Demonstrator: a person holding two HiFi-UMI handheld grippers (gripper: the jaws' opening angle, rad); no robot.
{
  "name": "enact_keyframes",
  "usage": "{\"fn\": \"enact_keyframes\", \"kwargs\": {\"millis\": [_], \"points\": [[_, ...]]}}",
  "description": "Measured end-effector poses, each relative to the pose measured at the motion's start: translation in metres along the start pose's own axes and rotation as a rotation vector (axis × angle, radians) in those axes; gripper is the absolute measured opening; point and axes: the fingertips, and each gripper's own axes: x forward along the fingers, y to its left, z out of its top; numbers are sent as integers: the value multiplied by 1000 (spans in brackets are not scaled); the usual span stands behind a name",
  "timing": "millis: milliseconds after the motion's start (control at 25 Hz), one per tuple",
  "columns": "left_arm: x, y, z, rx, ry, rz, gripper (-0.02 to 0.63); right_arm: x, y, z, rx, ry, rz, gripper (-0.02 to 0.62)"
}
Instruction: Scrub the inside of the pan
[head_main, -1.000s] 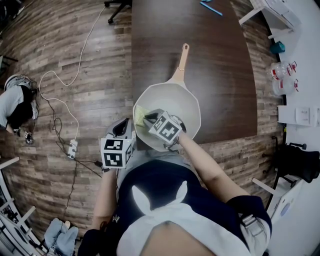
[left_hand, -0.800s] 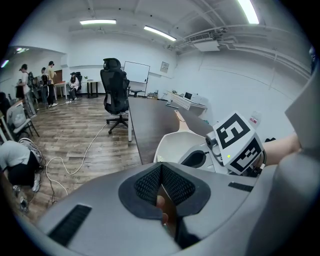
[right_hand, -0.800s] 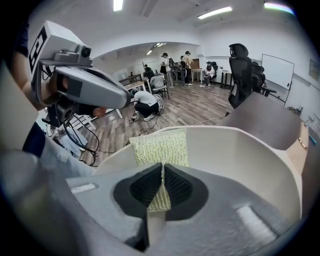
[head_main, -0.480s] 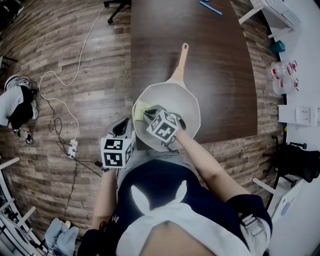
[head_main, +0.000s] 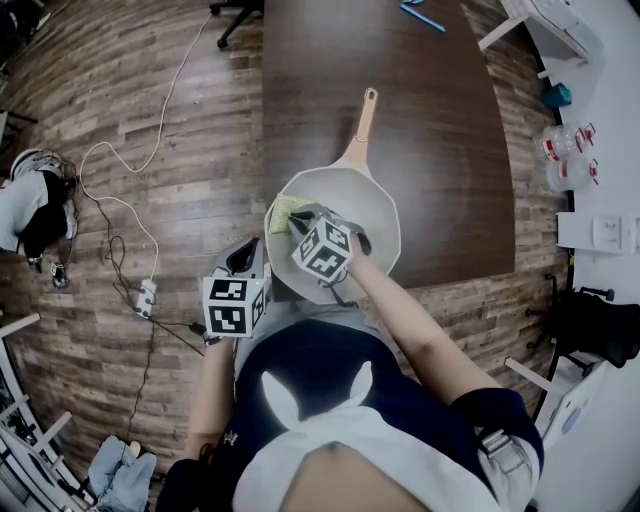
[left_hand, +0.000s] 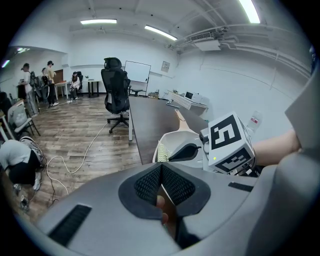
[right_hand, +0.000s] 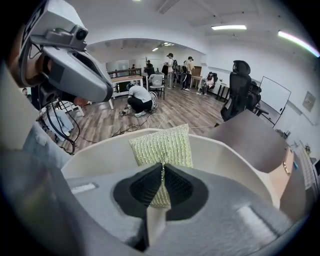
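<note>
At the near edge of the dark table (head_main: 400, 90), a cream pan (head_main: 368, 205) is seen with its long handle (head_main: 365, 115) pointing away from the person. The right claw (head_main: 296, 222) is lowered into the pan at its left side, tilted steeply downward. Its jaws are pinched on a yellow-green scrub pad (head_main: 282, 212). In the right gripper view the claw (right_hand: 161, 172) is shown clamped on the pad's lower edge. The rest of the ribbed pad (right_hand: 162, 145) stands up beyond the jaws and is laid against the pan's inner wall (right_hand: 100, 150) just under the rim.

The left claw (head_main: 245, 258) is held just off the table's near left corner, over the wood floor (head_main: 150, 100), apart from the pan. In the left gripper view its jaws (left_hand: 161, 172) are pressed together at the tips, and the pan (left_hand: 172, 142) is seen ahead and to the right of them. A white cable (head_main: 110, 200) is trailed across the floor to the left.
</note>
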Motion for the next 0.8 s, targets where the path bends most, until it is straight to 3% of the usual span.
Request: {"fn": "enact_keyframes", "kwargs": {"millis": [800], "points": [[2, -6, -3, 2, 4, -1, 5, -1, -27, -3, -95, -10, -131, 15]]}}
